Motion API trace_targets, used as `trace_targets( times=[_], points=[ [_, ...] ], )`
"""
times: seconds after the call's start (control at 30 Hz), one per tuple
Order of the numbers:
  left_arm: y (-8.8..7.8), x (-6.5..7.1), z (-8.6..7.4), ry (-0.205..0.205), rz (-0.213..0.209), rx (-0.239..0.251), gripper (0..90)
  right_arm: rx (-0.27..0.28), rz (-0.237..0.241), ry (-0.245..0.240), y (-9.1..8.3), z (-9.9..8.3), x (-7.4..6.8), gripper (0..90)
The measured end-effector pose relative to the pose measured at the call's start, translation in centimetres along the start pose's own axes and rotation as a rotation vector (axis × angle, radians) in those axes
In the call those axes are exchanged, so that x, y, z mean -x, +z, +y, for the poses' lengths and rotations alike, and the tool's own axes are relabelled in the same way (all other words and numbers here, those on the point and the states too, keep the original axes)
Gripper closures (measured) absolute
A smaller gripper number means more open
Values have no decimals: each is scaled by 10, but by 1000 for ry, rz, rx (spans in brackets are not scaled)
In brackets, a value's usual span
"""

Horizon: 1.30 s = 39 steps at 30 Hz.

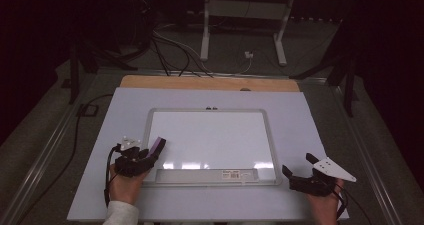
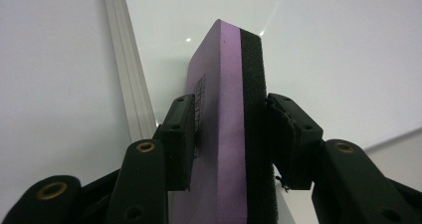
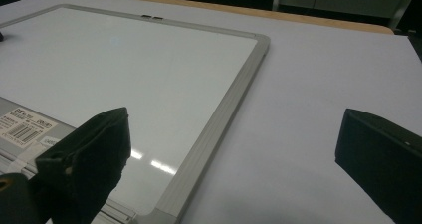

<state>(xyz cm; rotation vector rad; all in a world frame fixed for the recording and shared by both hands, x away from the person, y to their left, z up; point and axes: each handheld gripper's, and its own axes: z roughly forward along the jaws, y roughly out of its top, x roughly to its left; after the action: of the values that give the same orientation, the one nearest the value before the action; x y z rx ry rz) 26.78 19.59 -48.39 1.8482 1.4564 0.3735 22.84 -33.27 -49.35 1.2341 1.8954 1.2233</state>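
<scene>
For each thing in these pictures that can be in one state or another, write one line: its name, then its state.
Left gripper: shut on the eraser, pads pressing both faces.
Eraser: held on edge, purple side and black felt side between the jaws, over the whiteboard's left edge.
Right gripper: open, nothing between its jaws.
Whiteboard: lying flat on the table, surface wiped clean.

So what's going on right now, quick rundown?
Left gripper shut on purple eraser, at whiteboard's left edge. Right gripper open, holding nothing. Board surface clean.
</scene>
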Motion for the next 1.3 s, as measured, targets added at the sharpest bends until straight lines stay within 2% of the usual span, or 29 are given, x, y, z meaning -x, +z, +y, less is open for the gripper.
trace_targets(
  times=[0.37, 0.6, 0.77, 1.03, 1.3],
  points=[
    [-9, 3, -13, -21, -13, -3, 546, -1, 3, -4, 1, 0, -1, 13],
    [-18, 0, -21, -40, -18, -3, 534, -1, 5, -5, 1, 0, -1, 13],
    [-24, 4, -27, -50, -26, -7, 537, -2, 6, -5, 2, 0, -2, 13],
    [-24, 11, -31, -52, -36, -17, 543, -3, 6, -6, 2, 0, -2, 13],
    [-22, 9, -31, -55, -65, -8, 519, -5, 8, -8, 2, 0, -3, 13]
  ],
)
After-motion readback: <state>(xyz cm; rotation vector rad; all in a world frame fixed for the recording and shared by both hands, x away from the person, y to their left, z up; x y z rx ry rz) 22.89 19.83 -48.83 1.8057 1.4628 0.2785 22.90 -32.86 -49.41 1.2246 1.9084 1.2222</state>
